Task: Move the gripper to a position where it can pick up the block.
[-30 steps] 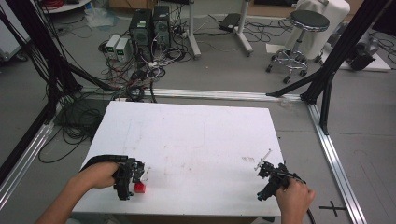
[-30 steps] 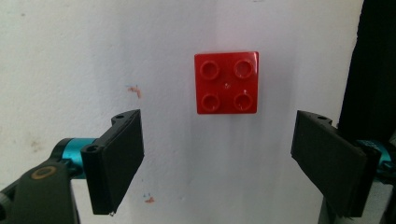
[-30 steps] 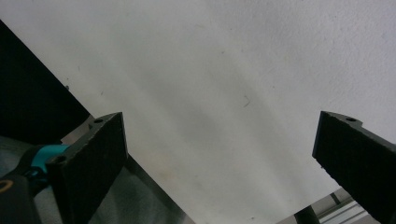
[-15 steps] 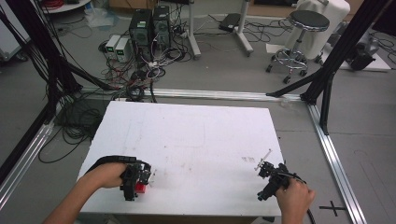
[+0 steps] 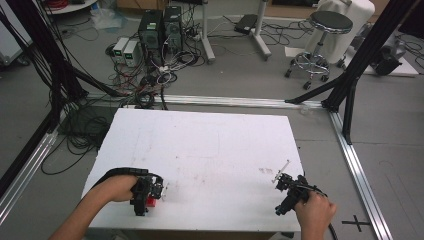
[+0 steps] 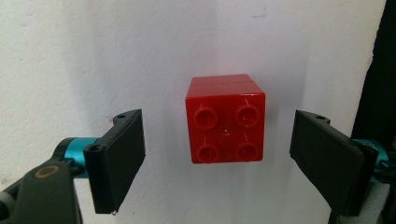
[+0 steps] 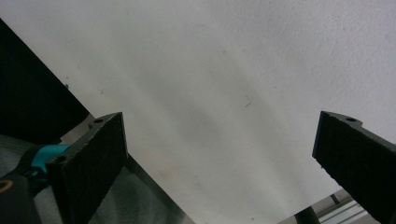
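Note:
A red four-stud brick [image 6: 225, 119] rests on the white table [image 6: 70, 56], studs toward the camera, and a seam crosses its far side. My left gripper [image 6: 222, 156] is open, one black jaw on each side of the brick, with a gap on both sides. In the high view this left gripper [image 5: 145, 192] is near the table's front left edge, and the red brick [image 5: 151, 201] is just under it. My right gripper [image 5: 289, 192] is held at the front right corner. The right gripper [image 7: 224, 158] is open over bare tabletop with nothing between its jaws.
The white table [image 5: 210, 145] stands inside a metal frame rail [image 5: 360, 170]. Beyond it on the floor are computer boxes [image 5: 160, 27], tangled cables [image 5: 145, 80] and a stool [image 5: 320, 40]. The table's edge [image 7: 154, 172] runs close under the right gripper.
The left hand and its gripper have shifted slightly to the right along the front edge, staying over the red brick. The right gripper has not moved.

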The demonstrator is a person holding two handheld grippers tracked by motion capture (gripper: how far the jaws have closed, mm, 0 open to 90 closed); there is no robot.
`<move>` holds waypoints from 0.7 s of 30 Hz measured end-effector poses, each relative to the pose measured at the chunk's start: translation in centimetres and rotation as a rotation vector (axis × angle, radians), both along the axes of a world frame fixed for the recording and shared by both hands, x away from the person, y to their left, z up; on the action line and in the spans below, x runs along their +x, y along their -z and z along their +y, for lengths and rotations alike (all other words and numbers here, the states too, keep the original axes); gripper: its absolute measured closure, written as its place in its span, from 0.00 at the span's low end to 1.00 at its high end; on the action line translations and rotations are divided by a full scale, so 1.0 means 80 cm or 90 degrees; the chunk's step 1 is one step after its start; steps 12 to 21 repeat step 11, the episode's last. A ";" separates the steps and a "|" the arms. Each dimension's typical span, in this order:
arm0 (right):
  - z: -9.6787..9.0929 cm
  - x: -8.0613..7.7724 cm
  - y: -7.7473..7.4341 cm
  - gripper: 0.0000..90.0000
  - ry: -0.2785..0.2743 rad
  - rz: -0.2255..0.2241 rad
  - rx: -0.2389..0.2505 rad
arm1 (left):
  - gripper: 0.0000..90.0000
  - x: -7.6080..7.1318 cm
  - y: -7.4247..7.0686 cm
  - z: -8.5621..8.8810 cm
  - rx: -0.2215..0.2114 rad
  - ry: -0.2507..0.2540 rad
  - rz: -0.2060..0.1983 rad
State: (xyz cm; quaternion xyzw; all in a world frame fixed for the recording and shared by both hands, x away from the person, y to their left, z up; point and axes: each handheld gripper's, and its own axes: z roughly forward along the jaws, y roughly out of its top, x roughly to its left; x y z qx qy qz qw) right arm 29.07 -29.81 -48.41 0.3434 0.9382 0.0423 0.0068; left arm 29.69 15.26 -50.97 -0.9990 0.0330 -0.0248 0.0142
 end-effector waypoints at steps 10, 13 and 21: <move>0.000 -0.001 0.000 0.03 0.003 0.000 0.001 | 0.21 -0.001 0.001 -0.001 0.005 0.001 0.002; 0.000 -0.001 0.000 0.03 0.003 0.000 0.001 | 0.21 -0.001 0.000 -0.001 0.005 0.001 0.001; 0.000 -0.001 0.000 0.03 0.003 0.000 0.001 | 0.21 -0.001 0.000 -0.001 0.005 0.001 0.001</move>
